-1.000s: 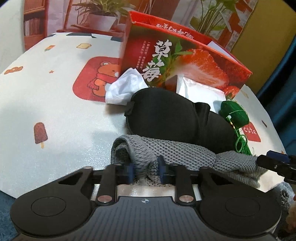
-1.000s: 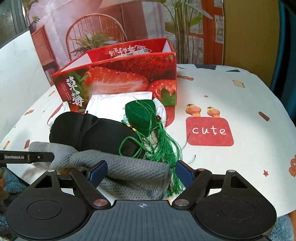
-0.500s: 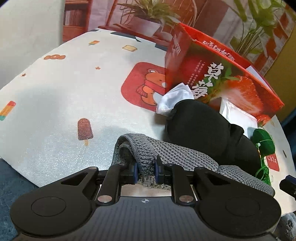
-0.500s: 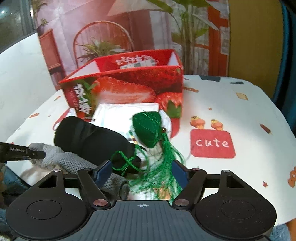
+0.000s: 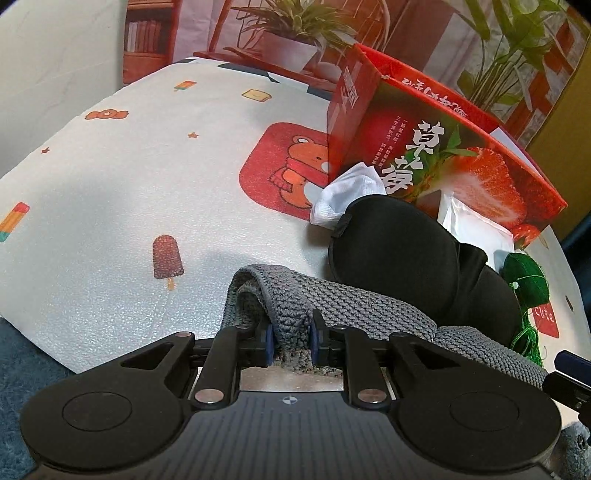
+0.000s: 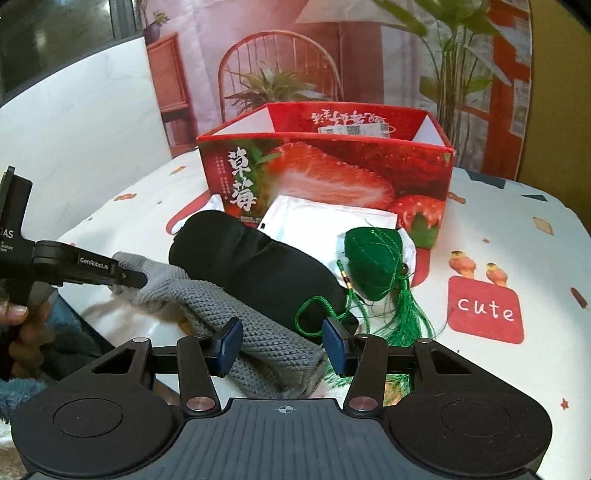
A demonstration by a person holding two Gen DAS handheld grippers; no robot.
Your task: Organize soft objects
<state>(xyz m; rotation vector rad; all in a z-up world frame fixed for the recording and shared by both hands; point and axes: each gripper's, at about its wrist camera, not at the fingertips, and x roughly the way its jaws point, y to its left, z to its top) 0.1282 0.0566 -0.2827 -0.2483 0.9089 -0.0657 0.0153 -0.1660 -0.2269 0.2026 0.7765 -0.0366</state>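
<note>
Left wrist view: grey knitted cloth (image 5: 332,295), ribbed, at tablecloth's (image 5: 110,184) near edge; left gripper (image 5: 291,341) clamped on one end, right gripper's (image 6: 282,345) jaws closing round other, apart. Cartoon-printed white tablecloth.

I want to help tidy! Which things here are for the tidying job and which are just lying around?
For the job: grey knitted cloth, black sleep mask, green tasselled pouch, white cloth, strawberry box.

Just around: potted plant, picture tablecloth.

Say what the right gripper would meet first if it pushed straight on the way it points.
Probably the grey knitted cloth, already lying between the closing jaws of the right gripper; just beyond it lies the black eye mask, though depth is uncertain.
</note>
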